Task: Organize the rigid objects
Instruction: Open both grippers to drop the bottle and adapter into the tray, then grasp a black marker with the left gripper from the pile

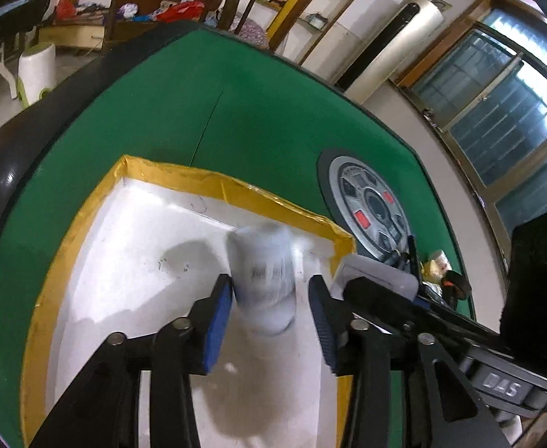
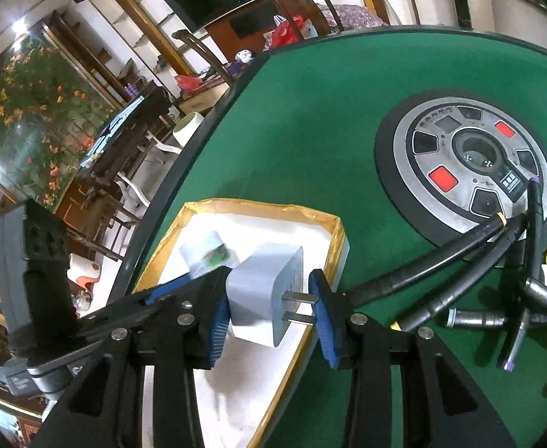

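My left gripper has a small white bottle between its blue pads, but the bottle is smeared w/ blur, label unreadable. Left pad looks against it; there's a clear gap to the right pad, so the jaws stand loose around it, no grip. Can't tell if the bottle rests on the tray floor or hangs above it. It sits over the white tray w/ yellow taped rim, near the tray's far right corner.

My right gripper is clamped on a grey-white plug adapter: left pad on its body, right pad at the two metal prongs. It's above the tray's right side, approx. In the right wrist view the bottle peeks from behind the adapter, partly covered.

Both grippers tilt steeply down at the tray, side by side, left one's fingers crossing into the right view.

Right of the tray on the green table: round control panel, black cables, other bits cut off at the frame edge.
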`<state>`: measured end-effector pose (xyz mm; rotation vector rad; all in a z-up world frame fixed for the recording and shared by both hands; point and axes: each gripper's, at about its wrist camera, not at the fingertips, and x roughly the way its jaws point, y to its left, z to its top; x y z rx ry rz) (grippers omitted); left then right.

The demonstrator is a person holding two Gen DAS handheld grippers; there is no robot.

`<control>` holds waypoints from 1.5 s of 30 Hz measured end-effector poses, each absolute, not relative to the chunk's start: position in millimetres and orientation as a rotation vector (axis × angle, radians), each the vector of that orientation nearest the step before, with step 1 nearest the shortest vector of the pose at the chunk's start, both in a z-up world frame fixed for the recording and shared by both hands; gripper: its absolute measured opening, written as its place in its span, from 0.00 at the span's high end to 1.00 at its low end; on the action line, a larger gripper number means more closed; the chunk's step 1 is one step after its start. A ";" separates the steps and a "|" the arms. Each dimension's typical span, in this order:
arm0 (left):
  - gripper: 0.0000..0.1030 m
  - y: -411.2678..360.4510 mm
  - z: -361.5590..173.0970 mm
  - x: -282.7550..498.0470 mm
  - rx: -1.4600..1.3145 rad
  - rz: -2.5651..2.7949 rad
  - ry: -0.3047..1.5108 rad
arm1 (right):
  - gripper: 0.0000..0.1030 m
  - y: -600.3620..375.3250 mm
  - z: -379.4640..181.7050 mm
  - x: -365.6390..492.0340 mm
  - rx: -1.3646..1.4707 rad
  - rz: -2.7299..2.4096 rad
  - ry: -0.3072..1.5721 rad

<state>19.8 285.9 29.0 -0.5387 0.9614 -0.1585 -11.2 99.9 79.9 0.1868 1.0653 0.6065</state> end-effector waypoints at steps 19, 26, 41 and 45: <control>0.36 252.5 14.6 -8.5 -0.533 -0.121 0.979 | 0.57 24.3 99.6 -48.2 0.206 0.521 0.886; 0.36 245.3 17.1 -37.9 -0.515 -0.129 1.003 | 0.57 -35.3 100.3 -66.6 0.278 0.474 0.854; 0.31 167.4 84.9 -40.7 -0.292 -0.253 0.892 | 0.51 -181.2 90.7 -80.5 0.403 0.216 0.696; 0.31 135.3 75.9 -8.6 -0.256 -0.243 0.963 | 0.51 -200.4 84.3 -70.7 0.380 0.134 0.642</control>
